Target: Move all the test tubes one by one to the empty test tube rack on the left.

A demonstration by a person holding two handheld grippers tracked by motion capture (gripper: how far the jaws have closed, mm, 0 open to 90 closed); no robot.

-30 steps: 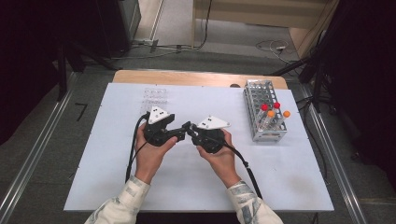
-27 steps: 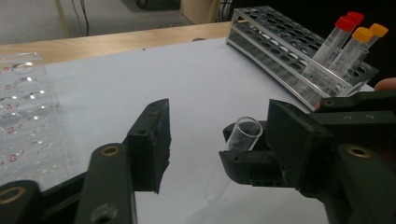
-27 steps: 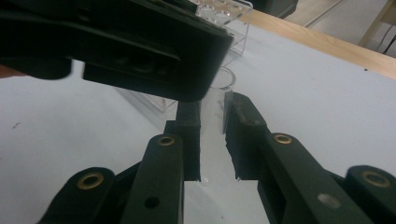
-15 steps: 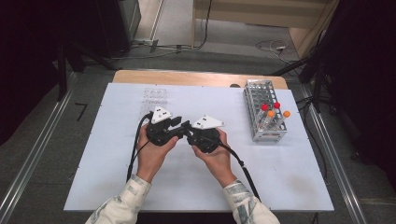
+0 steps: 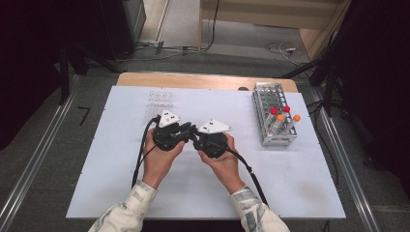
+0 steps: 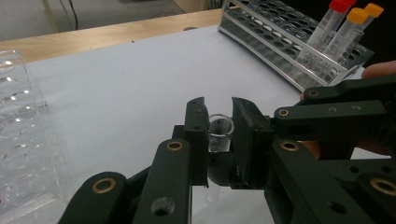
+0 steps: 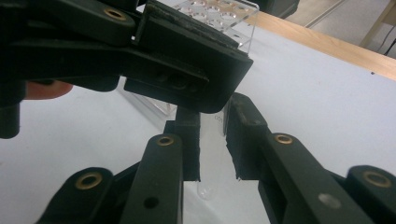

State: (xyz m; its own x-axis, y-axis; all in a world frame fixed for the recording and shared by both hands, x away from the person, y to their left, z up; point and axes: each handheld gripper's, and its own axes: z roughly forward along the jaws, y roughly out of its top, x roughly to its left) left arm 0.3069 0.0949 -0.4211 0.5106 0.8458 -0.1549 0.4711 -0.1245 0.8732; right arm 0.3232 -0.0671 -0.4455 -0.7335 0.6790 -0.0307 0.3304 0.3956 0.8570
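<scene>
At mid-table my two grippers meet tip to tip, each held in a hand. A small clear tube [image 6: 219, 127] with an open rim sits between the jaws of my left gripper [image 6: 219, 122], which have just been closing and now press on it. My right gripper [image 7: 212, 122] is shut on the same clear tube [image 7: 208, 186], whose rounded bottom shows below its jaws; they have just eased open very slightly. In the high view the left gripper [image 5: 189, 132] crosses just over the right gripper [image 5: 197, 139], and the tube is hidden there.
A metal tube rack [image 5: 263, 104] stands at the right, holding tubes with red and orange caps [image 5: 283, 115]. A clear plastic rack [image 5: 162, 99] lies behind the grippers. White table surface [image 5: 290, 183], with a wooden edge [image 5: 193, 79] at the back.
The left gripper's jaws have closed onto the clear tube held by the right gripper. Both hands stayed in the same place.
</scene>
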